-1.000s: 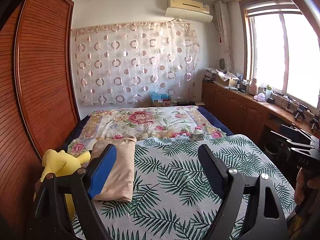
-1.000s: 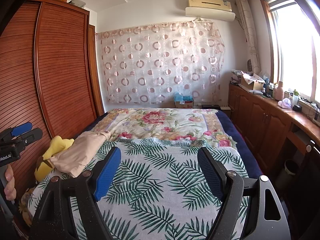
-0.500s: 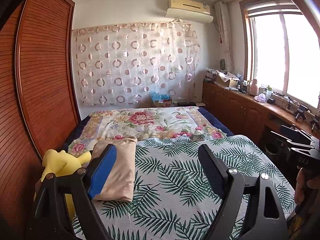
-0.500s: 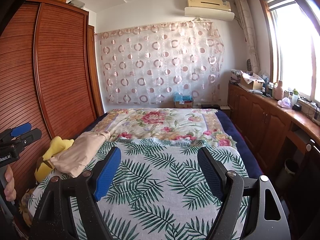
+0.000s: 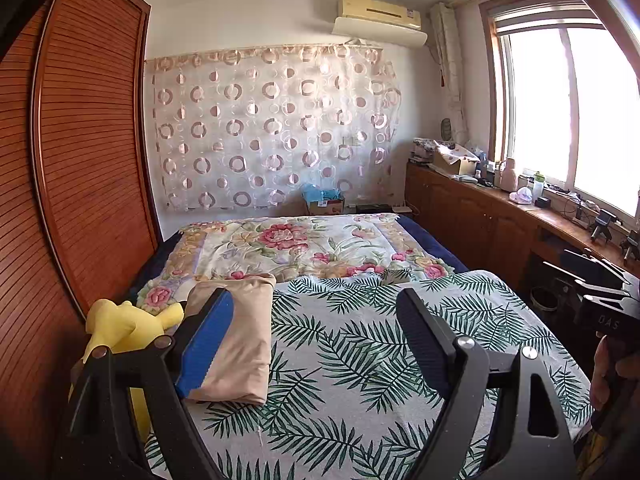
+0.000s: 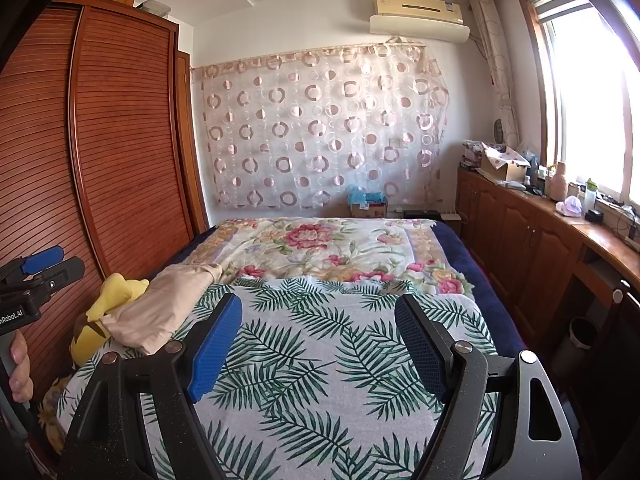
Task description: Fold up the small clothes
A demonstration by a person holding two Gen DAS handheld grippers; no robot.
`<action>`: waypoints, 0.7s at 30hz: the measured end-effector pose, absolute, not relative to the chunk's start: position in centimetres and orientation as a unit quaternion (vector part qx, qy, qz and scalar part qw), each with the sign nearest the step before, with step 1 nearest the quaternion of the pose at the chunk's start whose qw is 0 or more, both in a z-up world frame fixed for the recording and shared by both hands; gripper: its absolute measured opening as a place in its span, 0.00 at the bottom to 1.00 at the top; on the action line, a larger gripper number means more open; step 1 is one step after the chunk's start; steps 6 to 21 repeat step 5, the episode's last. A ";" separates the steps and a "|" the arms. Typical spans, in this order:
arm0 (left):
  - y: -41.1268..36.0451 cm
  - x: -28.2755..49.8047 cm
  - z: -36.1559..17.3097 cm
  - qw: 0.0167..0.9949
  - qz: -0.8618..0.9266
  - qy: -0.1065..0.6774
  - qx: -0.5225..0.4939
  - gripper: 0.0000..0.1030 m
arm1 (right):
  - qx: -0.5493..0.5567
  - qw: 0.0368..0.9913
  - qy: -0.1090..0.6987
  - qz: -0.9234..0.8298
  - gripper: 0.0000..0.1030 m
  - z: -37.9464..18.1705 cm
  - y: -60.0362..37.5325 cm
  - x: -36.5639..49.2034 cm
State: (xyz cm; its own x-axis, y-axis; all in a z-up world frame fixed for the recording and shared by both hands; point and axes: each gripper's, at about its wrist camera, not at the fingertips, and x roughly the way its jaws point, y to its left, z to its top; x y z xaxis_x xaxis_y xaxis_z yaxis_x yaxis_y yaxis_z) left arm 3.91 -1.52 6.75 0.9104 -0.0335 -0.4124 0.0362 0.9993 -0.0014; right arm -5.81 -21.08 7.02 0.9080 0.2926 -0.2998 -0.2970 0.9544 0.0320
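Both the left gripper [image 5: 316, 340] and right gripper [image 6: 318, 344] hover spread and empty over the bed [image 5: 360, 352], where the folded beige garment [image 5: 236, 344] lies at its left edge, partly hiding a yellow plush toy [image 5: 120, 328] beside it.

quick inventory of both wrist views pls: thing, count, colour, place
beige garment: 1, beige, folded, left side of the leaf-print cover
plush toy: 1, yellow, left bed edge, beside the garment
leaf-print cover: 1, white with green leaves, near half of bed
floral quilt: 1, cream with pink flowers, far half of bed
wardrobe: 1, reddish-brown, slatted doors, left wall
air conditioner: 1, cream, high on far wall
cardboard box: 1, brown, counter under the window
left gripper: open, nothing between the jaws
right gripper: open, nothing between the jaws
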 end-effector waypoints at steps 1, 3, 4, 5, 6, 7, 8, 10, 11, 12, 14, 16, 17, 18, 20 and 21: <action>-1.5 3.9 6.8 0.977 -0.018 0.211 0.003 0.82 | -0.008 0.977 0.152 0.151 0.78 7.1 -21.0 -5.8; -1.5 3.9 6.8 0.977 -0.018 0.211 0.003 0.82 | -0.008 0.977 0.152 0.151 0.78 7.1 -21.0 -5.8; -1.5 3.9 6.7 0.977 -0.018 0.211 0.004 0.82 | -0.008 0.977 0.152 0.151 0.78 7.0 -21.0 -5.8; -1.5 3.9 6.7 0.977 -0.018 0.211 0.003 0.82 | -0.008 0.977 0.152 0.151 0.78 7.0 -21.0 -5.8; -1.5 3.9 6.7 0.977 -0.018 0.211 0.003 0.82 | -0.008 0.977 0.152 0.151 0.78 7.0 -21.0 -5.8; -1.5 3.9 6.7 0.977 -0.018 0.211 0.003 0.82 | -0.008 0.977 0.152 0.151 0.78 7.0 -21.0 -5.8; -1.5 3.9 6.7 0.977 -0.018 0.211 0.003 0.82 | -0.008 0.977 0.152 0.151 0.78 7.0 -21.0 -5.8; -1.5 3.9 6.7 0.977 -0.018 0.211 0.003 0.82 | -0.008 0.977 0.152 0.151 0.78 7.0 -21.0 -5.8; -1.5 3.9 6.7 0.977 -0.018 0.211 0.003 0.82 | -0.008 0.977 0.152 0.151 0.78 7.0 -21.0 -5.8; -1.5 3.9 6.7 0.977 -0.018 0.211 0.003 0.82 | -0.008 0.977 0.152 0.151 0.78 7.0 -21.0 -5.8; -1.5 3.9 6.7 0.977 -0.018 0.211 0.003 0.82 | -0.008 0.977 0.152 0.151 0.78 7.0 -21.0 -5.8; -1.5 3.9 6.7 0.977 -0.018 0.211 0.003 0.82 | -0.008 0.977 0.152 0.151 0.78 7.0 -21.0 -5.8; -1.5 3.9 6.7 0.977 -0.018 0.211 0.003 0.82 | -0.008 0.977 0.152 0.151 0.78 7.0 -21.0 -5.8; -1.5 3.9 6.7 0.977 -0.018 0.211 0.003 0.82 | -0.008 0.977 0.152 0.151 0.78 7.0 -21.0 -5.8; -1.5 3.9 6.7 0.977 -0.018 0.211 0.003 0.82 | -0.008 0.977 0.152 0.151 0.78 7.0 -21.0 -5.8; -1.5 3.9 6.7 0.977 -0.018 0.211 0.003 0.82 | -0.008 0.977 0.152 0.151 0.78 7.0 -21.0 -5.8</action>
